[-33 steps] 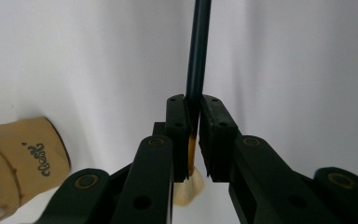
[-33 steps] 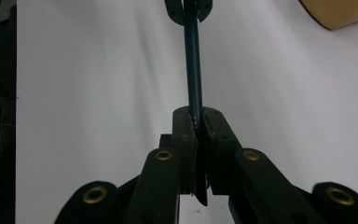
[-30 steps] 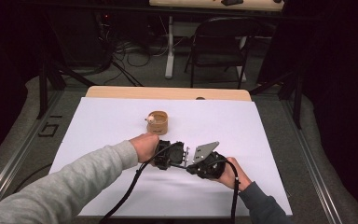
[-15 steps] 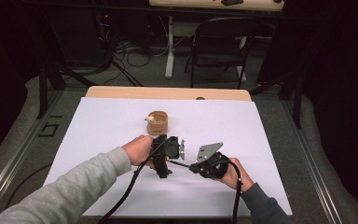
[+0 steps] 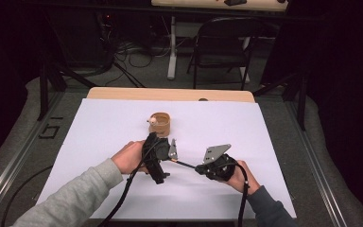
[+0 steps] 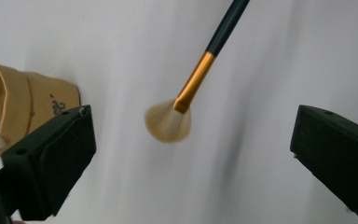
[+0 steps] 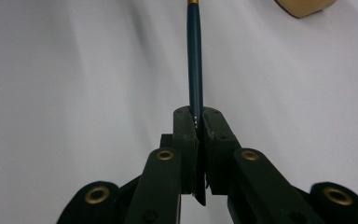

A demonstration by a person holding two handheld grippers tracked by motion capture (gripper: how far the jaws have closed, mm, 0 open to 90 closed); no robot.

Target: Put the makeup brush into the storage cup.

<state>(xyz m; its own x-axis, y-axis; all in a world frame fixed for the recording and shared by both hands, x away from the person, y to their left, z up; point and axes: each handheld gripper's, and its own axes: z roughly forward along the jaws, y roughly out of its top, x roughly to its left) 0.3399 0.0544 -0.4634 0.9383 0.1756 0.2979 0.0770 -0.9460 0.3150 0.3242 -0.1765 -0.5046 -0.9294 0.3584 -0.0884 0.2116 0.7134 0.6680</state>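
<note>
Forearms enter from the near edge, grey sleeves, one gripper in each hand, both low over the white sheet on the table. Right gripper jaws pressed together on the dark handle of a brush, pinching it close to its tail end; handle runs straight out ahead of the jaws. In the high view the right gripper sits right of centre, right hand wrapped under it, grey plate tilted up, and the brush angles up and leftward toward the left gripper. Long axis of brush thus bridges the two tools, bristles toward the left one. Left gripper view: jaws spread wide, nothing between them touching; fan-shaped bristle head of the brush and gold ferrule hang in the gap, nearer the left-hand jaw in that view, clear of both. Left hand grips its tool from the side, wrist roughly level. Judgement: a handover or regrasp looks set up, left jaws needing to close on ferrule or handle rather than bristles. Beyond, just past the left gripper, a tan pouch stands upright on the sheet, something pale at its mouth. Farther off, a chair and floor cables.
</note>
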